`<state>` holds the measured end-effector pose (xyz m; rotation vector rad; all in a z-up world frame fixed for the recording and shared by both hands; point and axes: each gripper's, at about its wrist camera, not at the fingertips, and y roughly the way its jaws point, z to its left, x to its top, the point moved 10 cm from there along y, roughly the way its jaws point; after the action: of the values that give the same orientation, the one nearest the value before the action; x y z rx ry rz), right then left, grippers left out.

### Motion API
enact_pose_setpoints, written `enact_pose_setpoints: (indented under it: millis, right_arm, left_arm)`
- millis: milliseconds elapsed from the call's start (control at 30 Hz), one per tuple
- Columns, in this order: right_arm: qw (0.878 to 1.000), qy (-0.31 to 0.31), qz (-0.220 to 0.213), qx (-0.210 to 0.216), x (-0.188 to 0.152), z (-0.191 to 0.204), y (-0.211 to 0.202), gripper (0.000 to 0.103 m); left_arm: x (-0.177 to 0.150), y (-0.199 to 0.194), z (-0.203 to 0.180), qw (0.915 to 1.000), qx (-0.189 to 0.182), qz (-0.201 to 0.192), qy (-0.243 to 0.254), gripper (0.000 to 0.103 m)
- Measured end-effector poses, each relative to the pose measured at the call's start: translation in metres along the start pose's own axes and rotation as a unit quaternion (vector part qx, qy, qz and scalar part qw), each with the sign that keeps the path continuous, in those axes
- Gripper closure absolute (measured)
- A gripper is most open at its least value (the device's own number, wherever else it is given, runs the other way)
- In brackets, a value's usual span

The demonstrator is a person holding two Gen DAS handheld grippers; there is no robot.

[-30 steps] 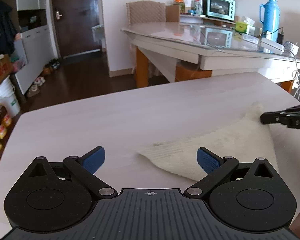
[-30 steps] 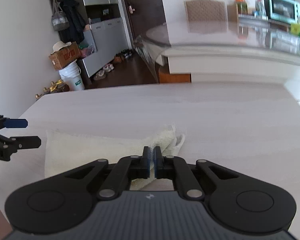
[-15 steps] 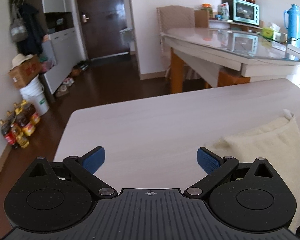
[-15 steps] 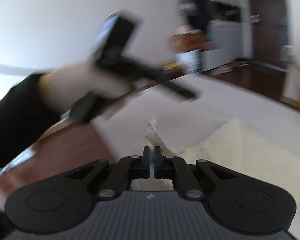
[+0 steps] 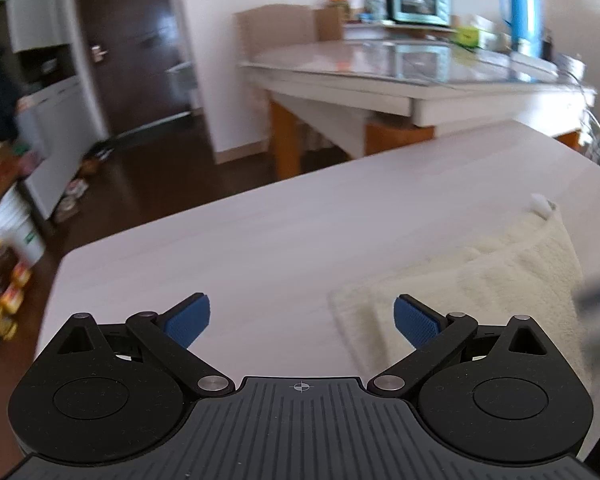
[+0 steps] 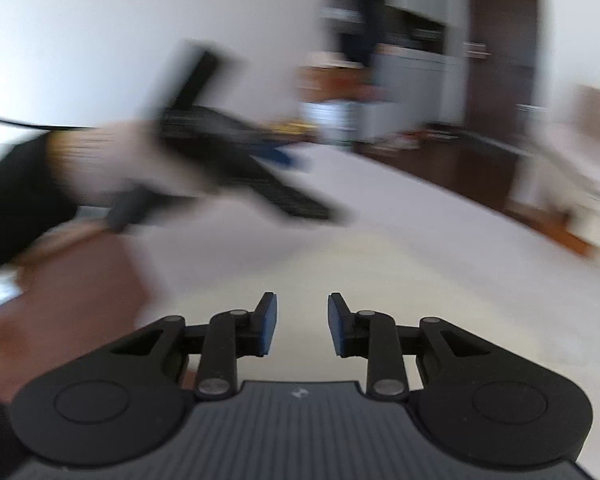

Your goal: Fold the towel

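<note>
The left hand-held gripper [image 5: 302,314] hangs over the pale wood-grain tabletop [image 5: 260,240] with its blue-padded jaws spread wide and nothing between them. Its right pad [image 5: 414,322] sits over the near-left corner of the cream-white terry towel [image 5: 480,280], though contact cannot be judged; its left pad [image 5: 190,316] is over bare tabletop.

The towel lies flat toward the right edge of the tabletop, with a small white tag [image 5: 540,204] poking out at its far corner. A dark blurred shape crosses the right margin of the left wrist view above the towel; what it is cannot be told.

The right hand-held gripper [image 6: 302,330] is parted to a moderate gap, empty, with the pale towel surface [image 6: 380,264] stretching out below and ahead of it. The right wrist view is heavily motion-blurred. In it, the left hand-held gripper [image 6: 292,184] shows as a dark smear over the tabletop's left side, held by a gloved hand [image 6: 100,160] in a black sleeve.

Beyond the far edge of the tabletop stand a glass-topped dining table [image 5: 400,68], a teal toaster oven [image 5: 418,0] and a blue thermos jug [image 5: 526,8]. A dark wooden door [image 5: 128,44] is at the back left.
</note>
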<state>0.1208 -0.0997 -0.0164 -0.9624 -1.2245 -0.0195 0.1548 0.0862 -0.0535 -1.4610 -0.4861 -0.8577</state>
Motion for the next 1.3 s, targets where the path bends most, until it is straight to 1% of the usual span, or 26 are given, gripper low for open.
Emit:
enact_pose_setpoints:
  millis: [67,100,167,233,300,400,433,500,567,600,733,833,900,933,1000,1033,1067,1100,1167,1300]
  right_arm:
    - [0.998,0.033,0.014,-0.042,-0.009,-0.039,0.009,0.072]
    - [0.997,0.049,0.016,-0.054,-0.013,-0.054,0.013,0.073]
    - [0.996,0.065,0.019,-0.065,-0.017,-0.072,0.018,0.073]
    - [0.995,0.067,0.023,-0.068,-0.020,-0.084,0.023,0.074]
    - [0.995,0.066,0.020,-0.065,-0.019,-0.089,0.027,0.074]
    - [0.996,0.059,0.019,-0.066,-0.016,-0.097,0.039,0.074]
    - [0.996,0.058,0.018,-0.066,-0.020,-0.095,0.036,0.074]
    - [0.996,0.048,0.016,-0.067,-0.014,-0.107,0.046,0.073]
    - [0.997,0.036,0.016,-0.069,-0.017,-0.119,0.044,0.070]
    - [0.997,0.033,0.016,-0.070,-0.019,-0.117,0.041,0.069]
    - [0.997,0.017,0.017,-0.078,-0.011,-0.132,0.051,0.063]
    - [0.996,0.012,0.017,-0.085,-0.006,-0.130,0.048,0.064]
    - [0.998,0.005,0.008,-0.064,0.002,-0.117,0.046,0.064]
    - [0.999,0.001,0.004,-0.053,0.006,-0.109,0.045,0.064]
    - [0.999,-0.024,-0.002,-0.022,0.017,-0.088,0.052,0.063]
    - [0.999,-0.028,-0.002,-0.018,0.018,-0.085,0.054,0.062]
    - [0.998,-0.054,-0.002,0.013,0.026,-0.066,0.060,0.061]
    - [0.996,-0.079,-0.002,0.041,0.032,-0.047,0.066,0.061]
    - [0.990,-0.122,0.004,0.071,0.040,-0.026,0.077,0.061]
    - [0.975,-0.190,0.015,0.111,0.061,-0.001,0.097,0.061]
  left_arm:
    - [0.002,0.007,-0.009,0.9997,-0.021,0.003,0.008,0.003]
    - [0.002,0.010,-0.013,0.9995,-0.029,0.005,0.013,0.003]
    - [0.001,0.017,-0.023,0.9987,-0.041,0.011,0.028,0.004]
    - [-0.001,0.026,-0.029,0.9982,-0.041,0.017,0.041,0.004]
    - [-0.002,0.037,-0.032,0.9980,-0.035,0.022,0.048,0.004]
    - [0.003,0.050,-0.028,0.9985,-0.033,0.019,0.039,0.003]
    - [0.005,0.054,-0.027,0.9987,-0.032,0.019,0.035,0.003]
    - [0.010,0.062,-0.025,0.9988,-0.030,0.017,0.033,0.003]
    - [0.019,0.073,-0.024,0.9991,-0.024,0.015,0.033,0.003]
    - [0.021,0.075,-0.023,0.9991,-0.021,0.014,0.033,0.003]
    - [0.031,0.087,-0.020,0.9994,-0.012,0.013,0.029,0.003]
    - [0.034,0.086,-0.018,0.9997,-0.019,0.011,0.013,0.004]
    - [0.033,0.074,-0.011,0.9998,-0.018,0.005,0.007,0.004]
    - [0.032,0.069,-0.007,0.9999,-0.012,0.005,0.009,0.004]
    - [0.026,0.057,0.005,1.0000,-0.005,0.005,0.007,0.004]
    - [0.023,0.052,0.010,1.0000,-0.004,0.007,0.004,0.004]
    - [0.019,0.047,0.015,0.9999,-0.005,0.010,0.002,0.004]
    - [0.015,0.041,0.019,0.9999,-0.010,0.013,0.002,0.004]
    - [0.010,0.032,0.023,0.9997,-0.019,0.016,0.005,0.004]
    - [0.001,0.014,0.032,0.9994,-0.027,0.015,0.016,0.004]
